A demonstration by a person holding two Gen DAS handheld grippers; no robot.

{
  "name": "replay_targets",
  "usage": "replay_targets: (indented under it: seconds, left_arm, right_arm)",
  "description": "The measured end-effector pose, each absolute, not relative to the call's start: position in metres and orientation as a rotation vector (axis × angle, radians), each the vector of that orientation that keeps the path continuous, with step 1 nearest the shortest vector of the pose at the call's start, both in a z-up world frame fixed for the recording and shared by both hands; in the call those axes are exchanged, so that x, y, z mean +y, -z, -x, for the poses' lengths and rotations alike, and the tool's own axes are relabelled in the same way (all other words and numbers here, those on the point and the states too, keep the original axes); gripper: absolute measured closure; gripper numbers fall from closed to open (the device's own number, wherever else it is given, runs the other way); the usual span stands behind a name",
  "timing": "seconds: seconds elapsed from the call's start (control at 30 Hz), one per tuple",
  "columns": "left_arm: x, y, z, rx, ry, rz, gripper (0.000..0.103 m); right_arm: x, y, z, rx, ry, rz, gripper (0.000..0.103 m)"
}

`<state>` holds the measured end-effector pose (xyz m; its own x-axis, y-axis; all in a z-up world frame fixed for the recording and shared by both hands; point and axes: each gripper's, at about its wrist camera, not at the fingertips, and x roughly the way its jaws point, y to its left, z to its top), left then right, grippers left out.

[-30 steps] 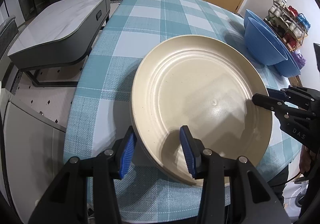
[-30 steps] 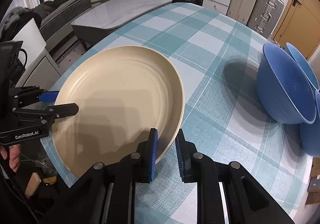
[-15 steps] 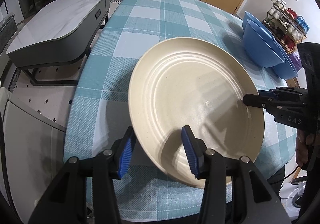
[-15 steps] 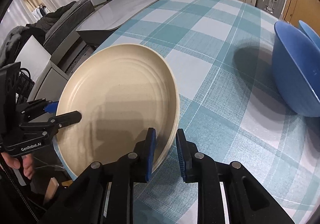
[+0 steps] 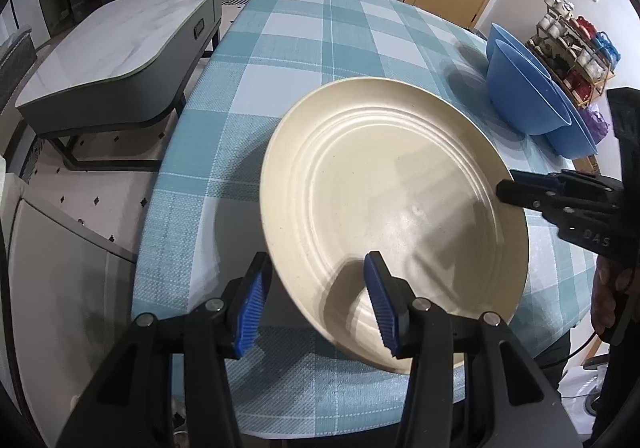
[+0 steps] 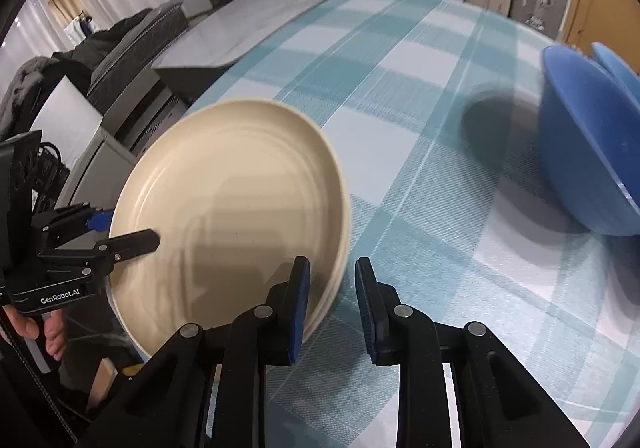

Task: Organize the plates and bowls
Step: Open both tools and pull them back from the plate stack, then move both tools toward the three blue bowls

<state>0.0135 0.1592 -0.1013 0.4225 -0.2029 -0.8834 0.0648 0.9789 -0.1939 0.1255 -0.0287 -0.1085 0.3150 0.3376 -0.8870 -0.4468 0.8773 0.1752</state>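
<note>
Right wrist view: my right gripper point(image 6: 331, 304) has just been opening off the plate point(image 6: 232, 204) rim; left gripper point(image 5: 314, 302) straddles it unclamped, so it could slide off the table point(image 5: 320, 40)

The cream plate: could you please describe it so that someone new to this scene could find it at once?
Start at the table with the teal checked cloth. At its near edge lies the cream plate, wide and shallow with raised rings, both grippers' fingers straddling its rim. The blue bowls at the far right are its only neighbours, deep and tilted on their sides.
</note>
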Motion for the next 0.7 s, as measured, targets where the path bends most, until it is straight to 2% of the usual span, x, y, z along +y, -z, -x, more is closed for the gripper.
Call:
replay_targets:
  seconds: [0.1, 0.2, 0.27, 0.4, 0.43, 0.47, 0.5, 0.53, 0.7]
  left_arm:
    - [0.158, 0.095, -0.011, 1.098, 0.148, 0.123, 0.055]
    - [0.155, 0.091, -0.01, 1.1, 0.085, 0.059, 0.049]
    - [0.152, 0.087, -0.007, 1.087, 0.059, 0.03, 0.049]
    - [0.148, 0.067, 0.0, 1.032, 0.05, 0.034, 0.047]
    - [0.146, 0.062, 0.001, 1.019, 0.05, 0.033, 0.044]
    - [0.143, 0.056, 0.003, 1.0, 0.052, 0.029, 0.04]
    - [0.138, 0.049, 0.005, 0.977, 0.058, 0.02, 0.028]
    - [0.133, 0.043, 0.007, 0.956, 0.067, 0.01, 0.02]
    - [0.103, 0.021, 0.01, 0.884, 0.133, -0.051, 0.015]
  right_arm:
    - [-0.035, 0.098, -0.117, 1.083, -0.513, 0.075, 0.072]
    - [-0.043, 0.086, -0.108, 1.02, -0.503, 0.046, 0.065]
    - [-0.047, 0.078, -0.103, 0.979, -0.496, 0.021, 0.054]
    - [-0.061, 0.06, -0.089, 0.887, -0.493, -0.037, 0.052]
    - [-0.064, 0.057, -0.087, 0.872, -0.491, -0.046, 0.05]
    - [-0.068, 0.054, -0.083, 0.856, -0.487, -0.055, 0.044]
    - [-0.072, 0.051, -0.08, 0.842, -0.479, -0.061, 0.038]
    - [-0.076, 0.049, -0.077, 0.826, -0.466, -0.064, 0.027]
    - [-0.102, 0.038, -0.064, 0.754, -0.439, -0.132, 0.024]
